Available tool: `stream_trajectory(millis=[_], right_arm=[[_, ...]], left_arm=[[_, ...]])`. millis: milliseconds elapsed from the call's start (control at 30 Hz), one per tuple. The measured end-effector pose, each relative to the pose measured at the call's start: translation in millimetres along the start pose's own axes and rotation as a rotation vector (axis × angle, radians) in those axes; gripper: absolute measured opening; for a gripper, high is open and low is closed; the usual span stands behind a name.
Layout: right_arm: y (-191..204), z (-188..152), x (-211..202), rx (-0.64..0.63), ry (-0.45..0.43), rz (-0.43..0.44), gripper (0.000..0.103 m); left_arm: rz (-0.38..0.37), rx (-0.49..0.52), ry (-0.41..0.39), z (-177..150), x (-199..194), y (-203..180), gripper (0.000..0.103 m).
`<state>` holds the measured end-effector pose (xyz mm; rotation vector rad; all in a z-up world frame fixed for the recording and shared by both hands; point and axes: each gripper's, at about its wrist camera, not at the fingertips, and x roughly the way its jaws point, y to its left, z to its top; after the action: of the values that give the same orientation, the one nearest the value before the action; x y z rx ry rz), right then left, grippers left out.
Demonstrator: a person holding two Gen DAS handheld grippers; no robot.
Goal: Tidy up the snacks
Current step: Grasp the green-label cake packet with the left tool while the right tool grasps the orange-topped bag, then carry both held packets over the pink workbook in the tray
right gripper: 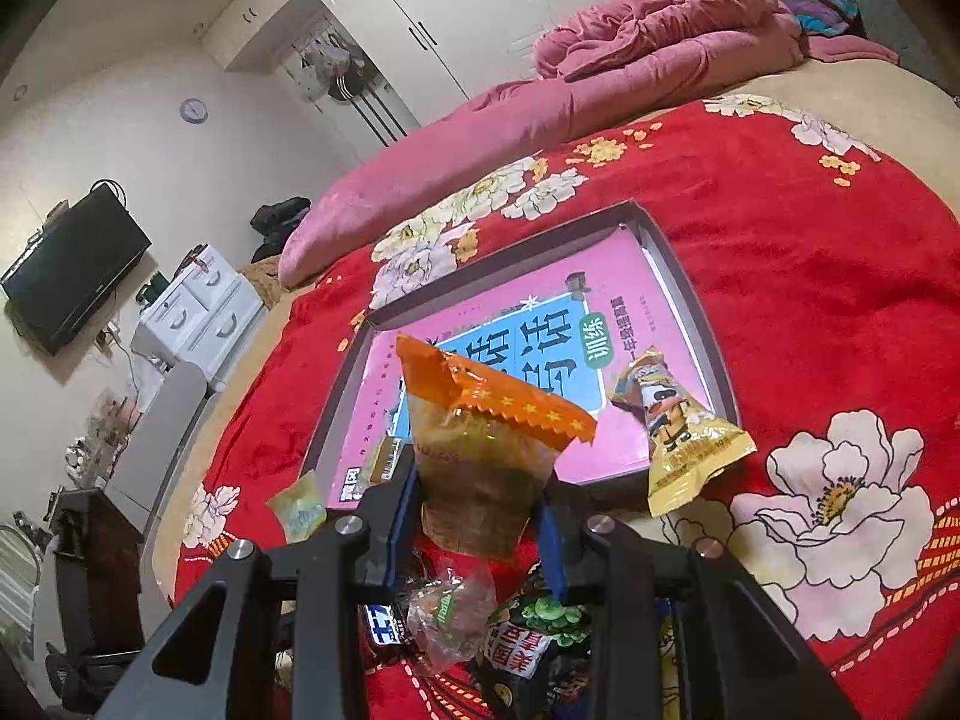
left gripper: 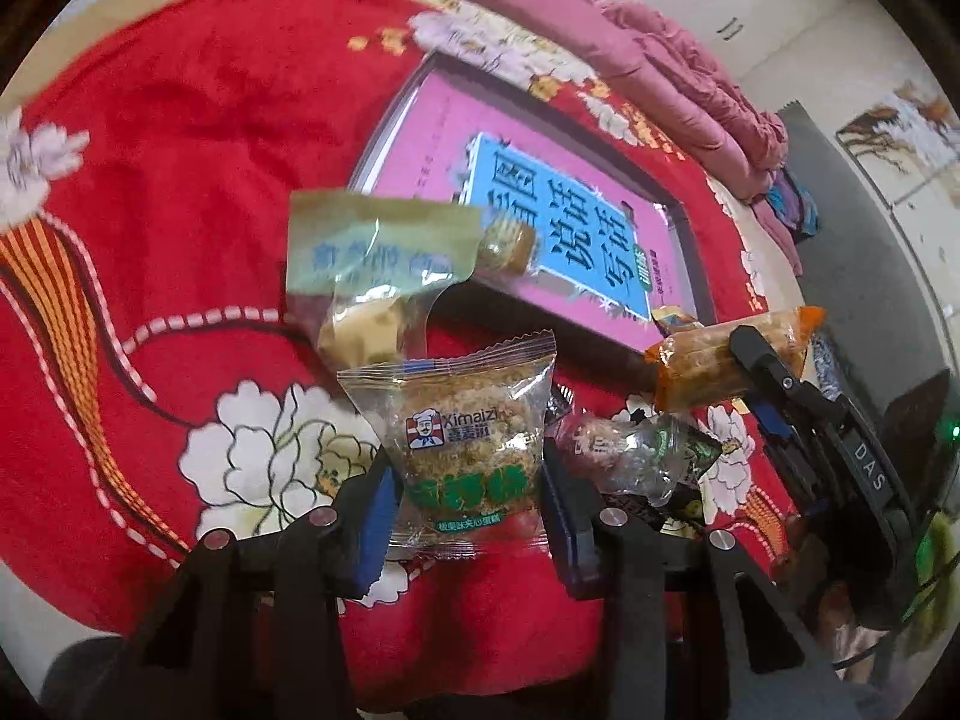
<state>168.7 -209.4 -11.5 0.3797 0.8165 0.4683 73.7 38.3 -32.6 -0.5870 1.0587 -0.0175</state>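
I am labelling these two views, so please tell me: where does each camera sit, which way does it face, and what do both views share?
Left wrist: sits behind the left gripper, facing across the red blanket; its fingers clamp a Ximaizi cake packet.
Right wrist: sits behind the right gripper, facing the wardrobe; its fingers clamp an orange packet.
Shared: the tray with the pink book.

Left gripper and right gripper both clamped, each gripping something.
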Motion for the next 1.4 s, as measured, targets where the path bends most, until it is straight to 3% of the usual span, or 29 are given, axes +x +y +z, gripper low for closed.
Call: stream_trajectory(millis=[300,1067,1400], right_arm=[[6.8,0.3,-5.0,-0.023,-0.021,0.01,0.035],[-4.3,13.1,-3.4,-0.02,-0.069,-0.041,0.035],[-16.0,20.9,-6.0,0.006,-0.096,-0.069,0.035]], left_arm=[[0.026,0.069,-0.098,5.3,-17.9,-12.5,0.044],[0.031,0.15,-0.195,44.8,-1.8,-51.1,0.044],[0.031,0.176,-0.2,56.3,12.6,-61.4,0.044]])
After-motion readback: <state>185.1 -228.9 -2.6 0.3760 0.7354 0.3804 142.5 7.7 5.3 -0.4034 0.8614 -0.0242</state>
